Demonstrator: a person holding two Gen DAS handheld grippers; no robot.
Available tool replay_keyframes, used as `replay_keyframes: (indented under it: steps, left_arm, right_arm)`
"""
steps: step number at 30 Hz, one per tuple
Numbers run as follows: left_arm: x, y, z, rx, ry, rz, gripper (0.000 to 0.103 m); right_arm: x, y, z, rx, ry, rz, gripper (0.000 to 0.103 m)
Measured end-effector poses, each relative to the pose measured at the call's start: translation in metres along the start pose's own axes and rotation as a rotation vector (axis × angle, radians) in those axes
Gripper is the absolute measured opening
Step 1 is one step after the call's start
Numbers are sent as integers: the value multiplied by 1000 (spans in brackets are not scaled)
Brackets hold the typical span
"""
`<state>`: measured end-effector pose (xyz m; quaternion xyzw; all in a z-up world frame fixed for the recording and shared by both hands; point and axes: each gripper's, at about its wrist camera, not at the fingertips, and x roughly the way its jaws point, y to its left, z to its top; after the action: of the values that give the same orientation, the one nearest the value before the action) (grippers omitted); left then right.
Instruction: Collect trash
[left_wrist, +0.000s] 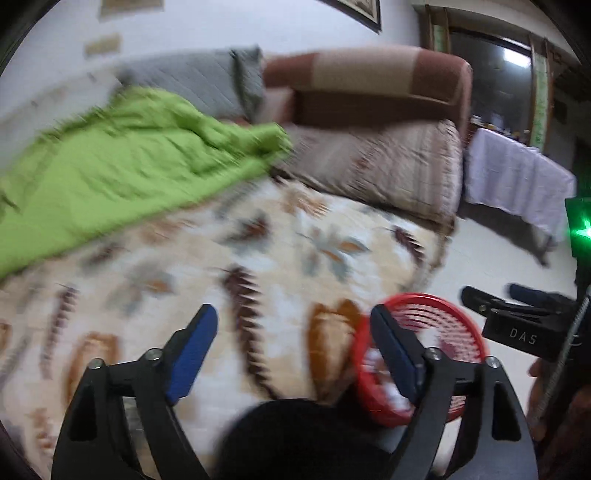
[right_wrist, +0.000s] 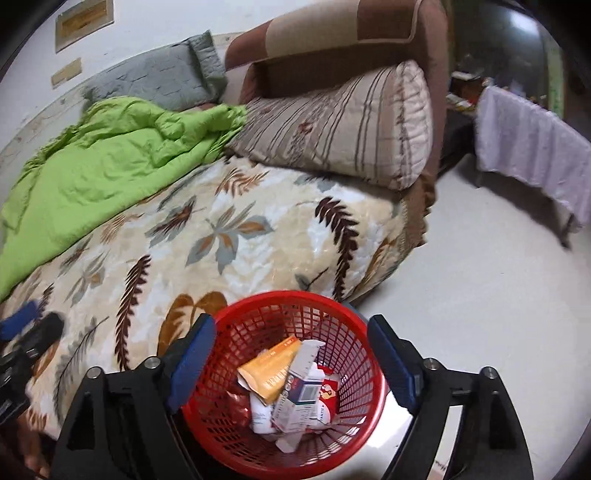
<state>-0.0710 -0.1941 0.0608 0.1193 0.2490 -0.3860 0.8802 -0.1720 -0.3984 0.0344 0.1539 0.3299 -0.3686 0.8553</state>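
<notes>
A red mesh basket (right_wrist: 295, 297) stands on the floor against the bed's edge. It holds an orange packet (right_wrist: 271, 371), small white cartons (right_wrist: 303, 400) and other wrappers. My right gripper (right_wrist: 293, 360) hangs open right over the basket, one blue pad on each side of the rim and nothing between them. My left gripper (left_wrist: 295, 350) is open over the leaf-patterned blanket (left_wrist: 221, 266), also with nothing between its pads. In the blurred left wrist view the basket (left_wrist: 443, 321) sits behind the right finger. The right gripper (left_wrist: 491, 293) shows at that view's right edge.
A green quilt (right_wrist: 103, 166) lies crumpled on the bed's far left. A striped pillow (right_wrist: 343, 125) and a grey pillow (right_wrist: 159, 79) rest against the brown headboard (right_wrist: 351, 33). Pale floor (right_wrist: 480, 295) runs right of the bed to a white-draped table (right_wrist: 535, 147).
</notes>
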Motion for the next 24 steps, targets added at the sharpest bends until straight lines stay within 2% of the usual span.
replay_keyframes:
  steps: [1, 5, 9, 11, 14, 18, 24]
  left_arm:
    - [-7, 7, -1, 3, -19, 24, 87]
    - [-29, 30, -15, -15, -43, 100, 90]
    - [-43, 44, -37, -26, -58, 187, 97]
    - [-43, 51, -46, -44, -45, 188, 97]
    - [-39, 61, -53, -74, -27, 237, 97]
    - [-37, 73, -55, -131, -23, 234, 97]
    - [-32, 75, -58, -141, -8, 231, 97]
  right_arm:
    - [-5, 8, -2, 5, -12, -30, 101]
    - [-27, 28, -14, 31, -88, -33, 101]
    - [-36, 42, -23, 4, -72, -43, 101]
    - [-38, 43, -27, 2, -60, -53, 101]
    - [-39, 42, -30, 12, -57, -58, 101]
    - [-44, 43, -30, 13, -82, -33, 101]
    - [-49, 48, -30, -5, -120, -15, 101]
